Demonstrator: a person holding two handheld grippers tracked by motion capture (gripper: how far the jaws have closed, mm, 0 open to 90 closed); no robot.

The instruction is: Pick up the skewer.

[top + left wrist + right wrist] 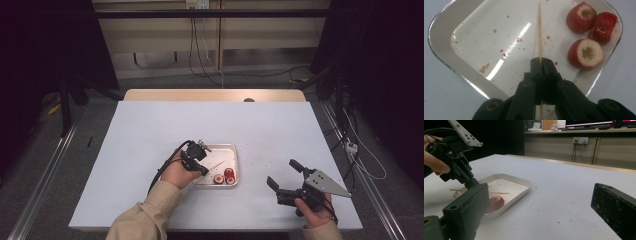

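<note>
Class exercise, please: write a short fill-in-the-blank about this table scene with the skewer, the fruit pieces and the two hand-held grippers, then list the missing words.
1. The left gripper is shut on a thin wooden ____ that lies over the tray.
2. The number of cored red fruit pieces in the tray is ____.
3. The jaws of the right gripper stand ____, with nothing between them.
4. The right gripper hovers over the white table, ____ the tray.

Missing words: skewer; three; open; outside
</note>
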